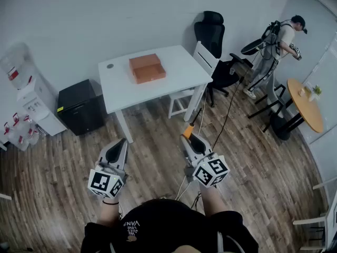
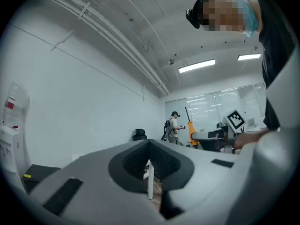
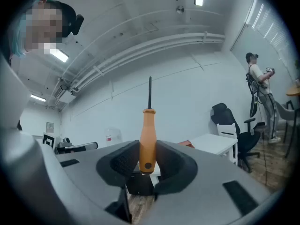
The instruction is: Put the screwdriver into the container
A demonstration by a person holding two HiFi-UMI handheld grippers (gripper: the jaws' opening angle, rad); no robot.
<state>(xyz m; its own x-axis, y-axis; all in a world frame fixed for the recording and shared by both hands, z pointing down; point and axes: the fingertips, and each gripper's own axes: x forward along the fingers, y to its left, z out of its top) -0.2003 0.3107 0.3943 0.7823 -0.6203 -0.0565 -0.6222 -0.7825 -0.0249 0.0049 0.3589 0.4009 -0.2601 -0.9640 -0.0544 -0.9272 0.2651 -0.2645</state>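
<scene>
My right gripper (image 3: 146,150): jaws pinch orange handle of screwdriver (image 3: 148,135), shaft toward 12 o'clock. My left gripper (image 2: 149,149): jaws pressed together, empty. Container (image 1: 147,68): orange, on white table (image 1: 179,67), 12 o'clock, well apart. Legible writing: partial "VAN" on my black top (image 1: 113,233).

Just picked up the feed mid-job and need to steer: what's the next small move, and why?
Probably carry the right tool forward toward the table. It grips the screwdriver by the handle, but the orange box sits on the table well ahead of it, so opening now would drop the screwdriver on the floor.
</scene>
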